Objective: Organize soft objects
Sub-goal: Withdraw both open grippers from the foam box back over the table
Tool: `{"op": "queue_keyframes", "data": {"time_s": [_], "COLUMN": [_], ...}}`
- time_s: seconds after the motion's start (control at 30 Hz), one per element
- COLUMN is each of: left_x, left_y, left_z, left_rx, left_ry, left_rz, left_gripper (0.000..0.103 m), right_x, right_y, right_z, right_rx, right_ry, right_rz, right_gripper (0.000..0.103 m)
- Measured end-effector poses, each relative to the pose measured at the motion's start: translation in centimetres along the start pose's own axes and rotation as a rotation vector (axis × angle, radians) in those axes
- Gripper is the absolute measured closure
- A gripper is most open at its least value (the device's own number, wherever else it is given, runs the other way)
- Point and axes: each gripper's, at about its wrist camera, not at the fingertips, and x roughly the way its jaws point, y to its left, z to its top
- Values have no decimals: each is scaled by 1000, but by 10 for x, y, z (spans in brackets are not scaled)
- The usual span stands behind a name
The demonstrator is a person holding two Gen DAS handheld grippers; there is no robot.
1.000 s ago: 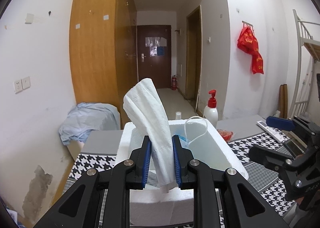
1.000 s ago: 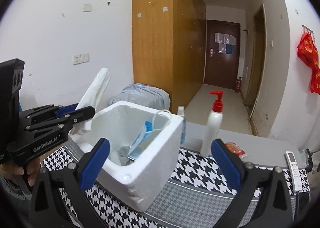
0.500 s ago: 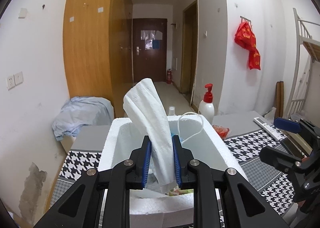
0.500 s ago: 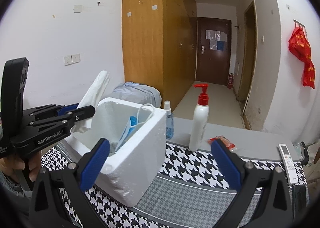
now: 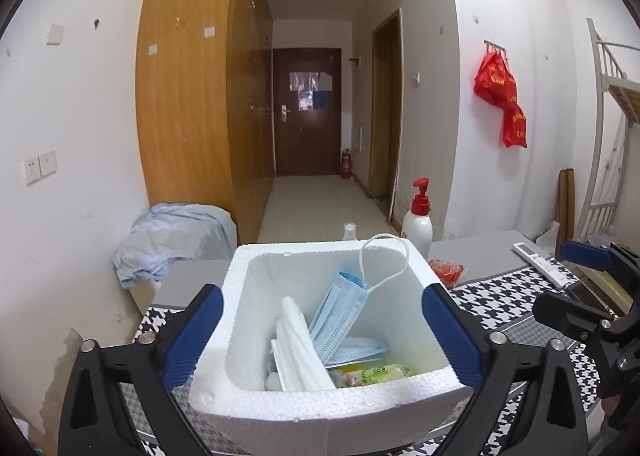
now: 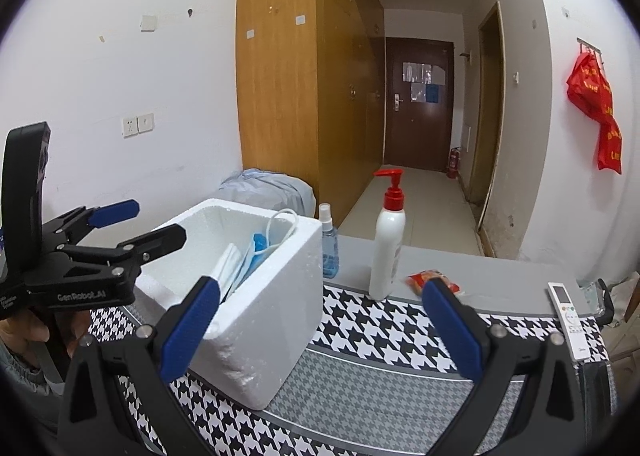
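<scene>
Hovering over the foam box [image 5: 320,408] near the table's left edge, your left gripper [image 5: 320,330] is spread wide, so the folded tissue [image 5: 298,348] leans inside beside the face mask [image 5: 340,316]; your right gripper [image 6: 316,330] is spread too, holding nothing.

Tissue [image 5: 298,348] and mask [image 5: 340,316] in foam box [image 5: 320,404], pump bottle [image 6: 388,244] right

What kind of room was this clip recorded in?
Most likely a dormitory room: a metal bunk bed frame at the right, a tall wooden wardrobe along the corridor to the entrance door, and a table with a houndstooth cloth.
</scene>
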Motion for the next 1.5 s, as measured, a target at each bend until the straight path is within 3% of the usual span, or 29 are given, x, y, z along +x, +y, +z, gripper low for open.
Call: {"op": "queue_keyframes", "data": {"time_s": [0.47,1.5], "left_x": [-29,-117], "left_y": [-9,-26], "left_z": [-5,-33], "left_rx": [-11,-17], "left_ry": [-27,-116], "left_rz": [21,-22], "left_gripper": [1,1], "right_x": [-24,-93], "right_y": [2,27], "right_z": [-2,-25], "right_rx": [0,-15], "right_ry": [-29,-96], "right_rz": [-4,-26], "right_gripper": [1,0]}}
